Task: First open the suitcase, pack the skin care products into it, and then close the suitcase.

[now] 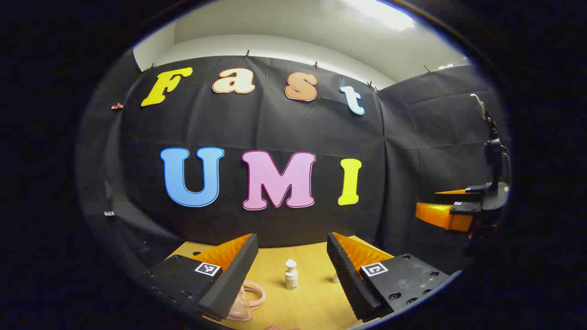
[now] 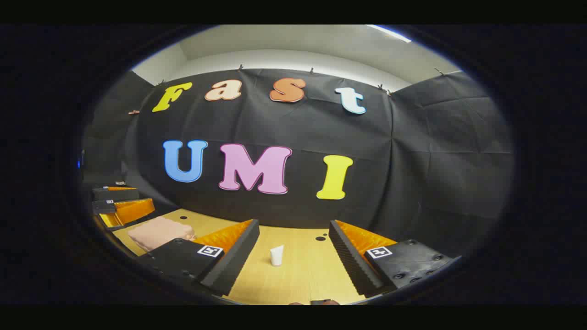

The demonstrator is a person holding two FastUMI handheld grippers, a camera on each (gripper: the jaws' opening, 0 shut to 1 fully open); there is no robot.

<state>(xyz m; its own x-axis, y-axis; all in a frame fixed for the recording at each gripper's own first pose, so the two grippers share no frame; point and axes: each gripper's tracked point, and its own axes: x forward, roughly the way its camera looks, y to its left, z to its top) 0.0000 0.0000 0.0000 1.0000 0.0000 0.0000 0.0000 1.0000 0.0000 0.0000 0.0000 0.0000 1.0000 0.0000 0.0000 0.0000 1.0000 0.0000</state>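
A small pink suitcase (image 2: pixel 158 231) lies flat on the wooden table (image 2: pixel 302 275), lid down, left of my right gripper (image 2: pixel 293 227). That gripper is open, with a white tube (image 2: pixel 276 255) standing on the table ahead between its fingers. My left gripper (image 1: pixel 291 243) is open too; a white pump bottle (image 1: pixel 290 275) stands ahead between its fingers. The suitcase (image 1: pixel 240 308) and its handle (image 1: pixel 257 293) peek out beside the left finger. A second white item (image 1: pixel 336 277) is mostly hidden behind the other finger. Both grippers hover above the table, touching nothing.
In the left gripper view, the right gripper (image 1: pixel 447 206) hangs far right, above table level. The left gripper (image 2: pixel 120 204) sits at the far left edge of the right gripper view, beyond the suitcase. Two dark holes (image 2: pixel 321 237) mark the tabletop near the cloth wall.
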